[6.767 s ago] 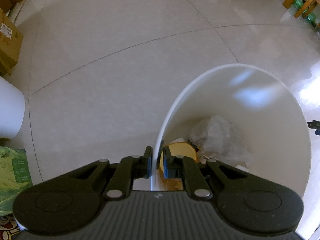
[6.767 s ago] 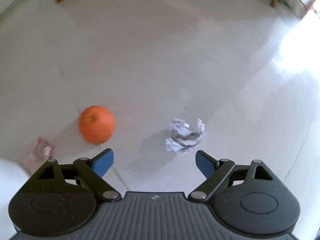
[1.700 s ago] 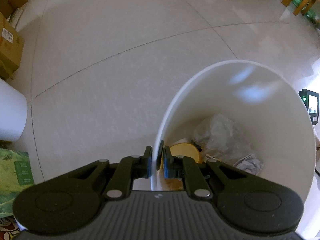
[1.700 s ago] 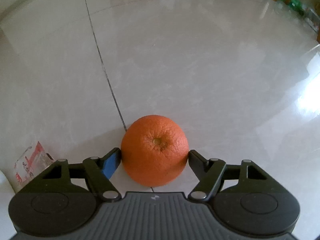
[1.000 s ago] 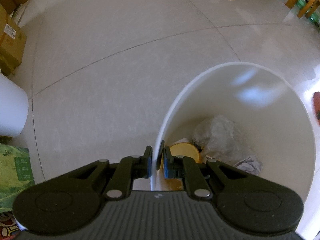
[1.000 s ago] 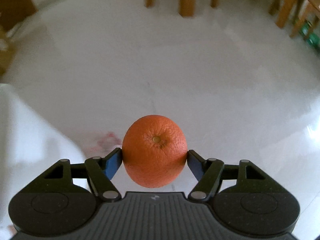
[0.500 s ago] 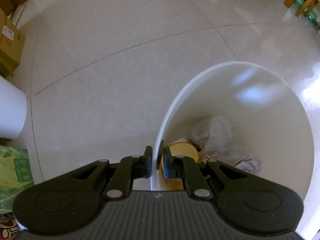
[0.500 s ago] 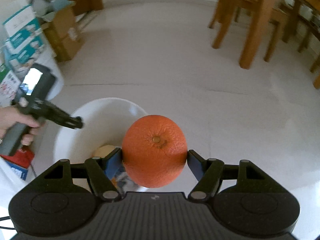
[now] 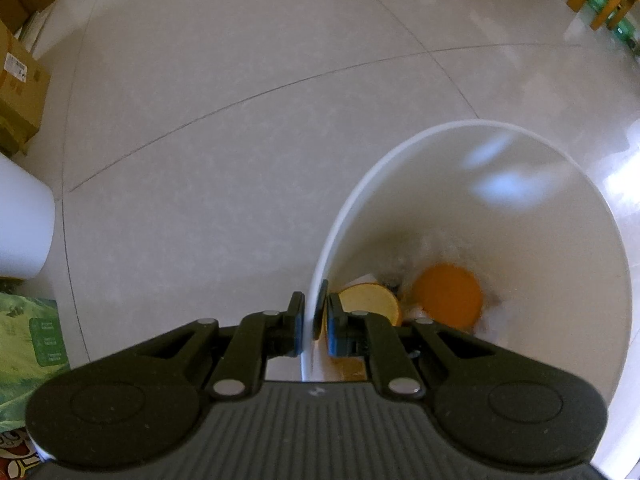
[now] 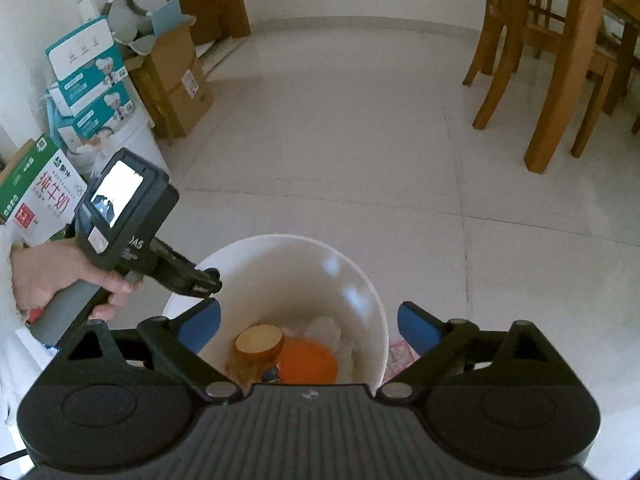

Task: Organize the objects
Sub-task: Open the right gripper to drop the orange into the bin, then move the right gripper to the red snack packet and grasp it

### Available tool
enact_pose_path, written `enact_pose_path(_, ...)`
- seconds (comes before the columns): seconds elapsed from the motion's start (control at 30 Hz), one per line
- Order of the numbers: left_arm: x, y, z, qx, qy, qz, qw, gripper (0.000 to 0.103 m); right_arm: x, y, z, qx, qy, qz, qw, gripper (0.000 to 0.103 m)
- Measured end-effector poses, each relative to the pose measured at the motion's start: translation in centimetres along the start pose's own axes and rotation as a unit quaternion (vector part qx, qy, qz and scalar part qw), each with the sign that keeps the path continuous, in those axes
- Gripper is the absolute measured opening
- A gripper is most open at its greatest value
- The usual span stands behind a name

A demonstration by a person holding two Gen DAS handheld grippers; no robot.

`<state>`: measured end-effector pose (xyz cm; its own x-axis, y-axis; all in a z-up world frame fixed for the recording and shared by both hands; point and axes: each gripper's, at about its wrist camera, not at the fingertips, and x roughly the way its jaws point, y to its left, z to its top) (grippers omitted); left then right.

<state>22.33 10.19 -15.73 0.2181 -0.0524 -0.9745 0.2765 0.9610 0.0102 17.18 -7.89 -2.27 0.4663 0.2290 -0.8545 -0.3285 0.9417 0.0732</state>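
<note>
Our right gripper (image 10: pixel 308 326) has just spread wide and empty, the orange (image 10: pixel 308 362) now inside the white bin (image 10: pixel 372 300) at lower centre, whose rim our left gripper (image 9: pixel 313 318) pinches.

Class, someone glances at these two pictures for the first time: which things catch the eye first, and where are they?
The orange lies inside the white bin, beside a yellow lid. The right gripper hangs above with jaws wide and empty. The left gripper is clamped on the bin's rim.
</note>
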Motion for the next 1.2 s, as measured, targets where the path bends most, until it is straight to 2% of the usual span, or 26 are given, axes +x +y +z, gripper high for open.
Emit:
enact_pose_path(0.3, -0.1, 0.0, 0.0, -0.003, 0.001, 0.0, 1.0, 0.009, -1.1, -4.1, -2.1, 0.023, -0.024, -0.049, 0.998, 0.098)
enact_pose_path(0.57, -0.2, -0.2, 0.0, -0.003, 0.003, 0.001, 1.0, 0.009, 1.0, -10.9, -7.0, 0.065, -0.01, -0.052, 0.996, 0.099)
enact_pose_path(0.73, -0.2, -0.3, 0.2, 0.001, 0.005, 0.005, 1.0, 0.009, 5.6, -14.3, -10.5, 0.073, 0.018, -0.048, 0.996, 0.099)
enact_pose_path(0.83, -0.1, -0.4, 0.3, 0.0, 0.005, 0.007, 1.0, 0.009, 9.8, -15.6, -12.7, 0.072, 0.04, -0.056, 0.995, 0.099)
enact_pose_path(0.93, 0.0, -0.7, 0.2, 0.004, 0.003, 0.011, 0.9999, 0.009, 14.0, -15.8, -14.7, 0.063, 0.061, -0.062, 0.994, 0.099)
enact_pose_path(1.03, -0.1, -0.8, 0.2, 0.003, 0.004, 0.01, 0.9999, 0.009, 18.4, -15.6, -16.5, 0.052, 0.083, -0.051, 0.994, 0.099)
enact_pose_path(1.2, -0.1, -0.8, 0.2, 0.007, 0.004, 0.012, 0.9999, 0.01, 23.9, -15.6, -18.0, 0.044, 0.094, -0.045, 0.994, 0.099)
